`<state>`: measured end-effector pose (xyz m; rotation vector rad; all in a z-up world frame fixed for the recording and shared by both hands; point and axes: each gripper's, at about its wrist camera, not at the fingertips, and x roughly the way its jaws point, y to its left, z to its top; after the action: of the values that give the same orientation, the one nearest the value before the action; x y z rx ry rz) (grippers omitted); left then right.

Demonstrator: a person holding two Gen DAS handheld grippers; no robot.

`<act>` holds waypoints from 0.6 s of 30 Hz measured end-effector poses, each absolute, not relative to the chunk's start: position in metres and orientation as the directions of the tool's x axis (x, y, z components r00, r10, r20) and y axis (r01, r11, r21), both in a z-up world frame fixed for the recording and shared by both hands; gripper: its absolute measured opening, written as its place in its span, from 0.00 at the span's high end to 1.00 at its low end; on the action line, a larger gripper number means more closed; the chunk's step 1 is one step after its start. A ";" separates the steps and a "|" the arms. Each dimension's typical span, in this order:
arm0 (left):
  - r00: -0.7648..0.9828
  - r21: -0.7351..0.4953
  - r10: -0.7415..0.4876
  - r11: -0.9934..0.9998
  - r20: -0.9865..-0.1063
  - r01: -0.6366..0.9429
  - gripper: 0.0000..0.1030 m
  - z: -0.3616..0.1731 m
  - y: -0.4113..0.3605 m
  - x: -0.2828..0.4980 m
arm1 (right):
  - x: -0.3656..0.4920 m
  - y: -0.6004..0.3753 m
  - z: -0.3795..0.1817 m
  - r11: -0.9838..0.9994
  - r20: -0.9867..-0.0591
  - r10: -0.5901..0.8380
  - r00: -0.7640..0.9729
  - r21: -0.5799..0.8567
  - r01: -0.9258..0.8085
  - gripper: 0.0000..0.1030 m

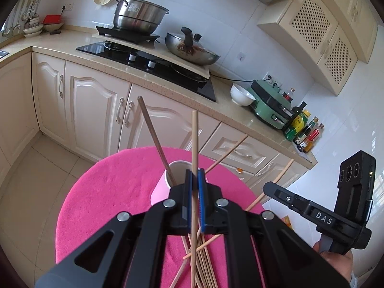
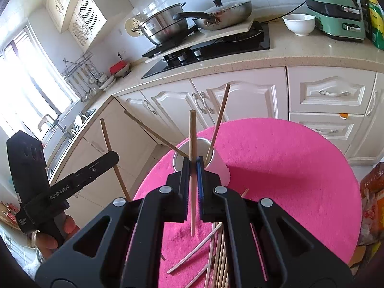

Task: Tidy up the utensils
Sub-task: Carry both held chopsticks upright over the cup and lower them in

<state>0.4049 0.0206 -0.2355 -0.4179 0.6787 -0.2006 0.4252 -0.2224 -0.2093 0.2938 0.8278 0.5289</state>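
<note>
Chopsticks are what both your claws are clamped on. Your left claw (image 1: 195, 175) pinches a pale chopstick (image 1: 195, 144) between its blue pads, the stick standing nearly upright with its top reaching well above the claw and its lower end running down past the pads. Your right claw (image 2: 192, 165) is closed on another light chopstick (image 2: 192, 139), also close to upright, its lower tip hanging free above the pink cloth (image 2: 288, 168).

Just beyond each claw sits the white paper cup (image 1: 177, 170), lying tilted on the pink-covered round counter (image 1: 108, 192) with its mouth turned toward you. A darker stick (image 1: 156, 139) leans out of the cup to the left in the left wrist view, and one more pale stick (image 2: 219, 120) leans out of it in the right wrist view.

Near you, under the claws, a loose heap of chopsticks (image 1: 204, 259) lies crossed on the cloth, some fanned out to the sides.

Far behind, the kitchen counter (image 1: 240, 117) carries a steel pot (image 1: 139, 14), a lidded wok (image 1: 192, 48), a white bowl (image 1: 241, 94) and a green appliance (image 1: 271, 105), with bottles (image 1: 302, 129) at its right end.

Your hand (image 2: 55, 235) on the left tool shows at the left edge of the right wrist view
</note>
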 end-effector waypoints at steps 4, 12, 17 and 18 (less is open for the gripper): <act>0.789 -0.433 -0.310 0.899 -0.531 0.062 0.95 -0.221 0.019 0.407 | 0.427 -0.225 -0.197 0.825 -0.595 0.562 0.574 0.453 -0.339 0.94; 0.870 -0.364 -0.248 0.928 -0.426 0.086 0.95 -0.183 0.011 0.437 | 0.440 -0.223 -0.152 0.830 -0.534 0.553 0.639 0.421 -0.367 0.94; 0.905 -0.322 -0.192 0.944 -0.380 0.065 0.95 -0.173 0.005 0.463 | 0.453 -0.224 -0.134 0.833 -0.502 0.546 0.671 0.414 -0.367 0.94; 0.908 -0.314 -0.185 0.947 -0.375 0.063 0.95 -0.172 0.004 0.468 | 0.456 -0.224 -0.132 0.833 -0.495 0.544 0.678 0.413 -0.367 0.94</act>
<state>0.4677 0.0044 -0.1719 -0.3013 0.4131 -0.1300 0.4562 -0.2242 -0.1316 0.2920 0.6462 0.5201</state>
